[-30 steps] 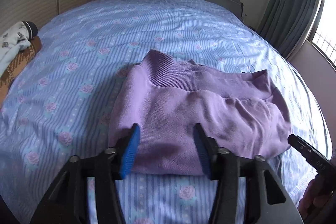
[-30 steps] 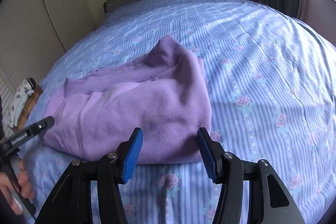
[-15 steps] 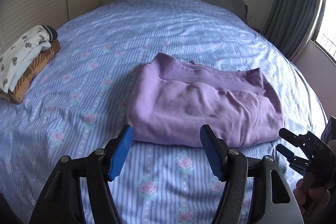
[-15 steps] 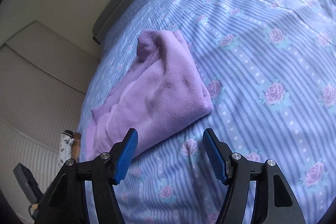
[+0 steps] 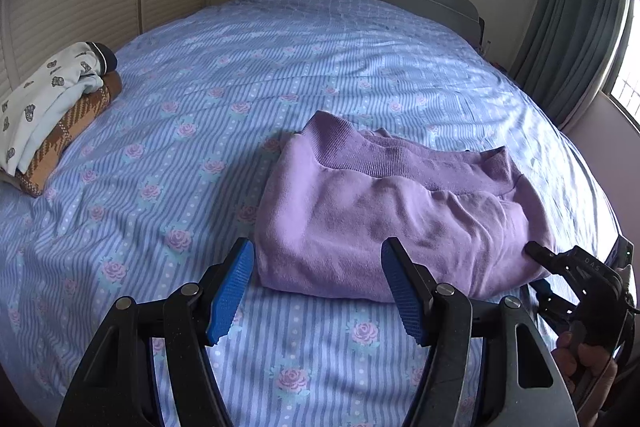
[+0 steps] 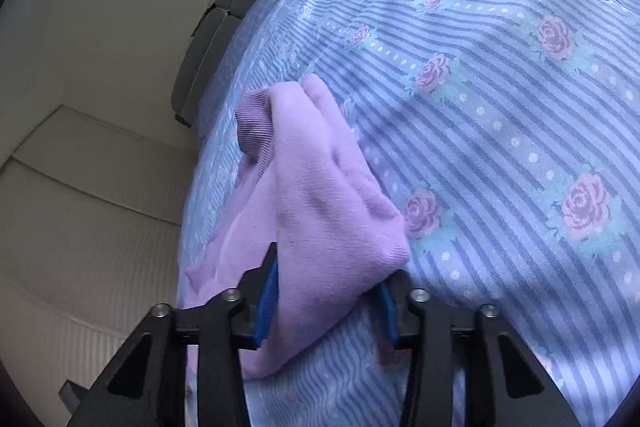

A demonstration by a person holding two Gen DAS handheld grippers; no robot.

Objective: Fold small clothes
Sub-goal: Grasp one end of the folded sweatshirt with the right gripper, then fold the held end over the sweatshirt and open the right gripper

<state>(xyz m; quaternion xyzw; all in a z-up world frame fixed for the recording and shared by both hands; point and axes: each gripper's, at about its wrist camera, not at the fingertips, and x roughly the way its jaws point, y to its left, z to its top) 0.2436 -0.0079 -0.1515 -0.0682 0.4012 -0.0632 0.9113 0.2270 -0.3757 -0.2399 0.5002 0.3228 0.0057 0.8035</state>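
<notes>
Gripping purple sweater (image 6: 316, 195) corner apparently, right claw (image 6: 326, 301), left claw (image 5: 316, 291) spread just before it

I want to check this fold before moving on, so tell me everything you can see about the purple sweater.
The purple sweater is a soft, fleecy-looking knit, folded into a thick, roughly rectangular bundle with a ribbed band across its far edge. It lies flat on the striped, rose-printed bedspread, apart from the pile of clothes at the left. The right gripper has closed on its near right corner, cloth bunched between the blue pads. The left gripper is open just in front of it, not touching.
</notes>
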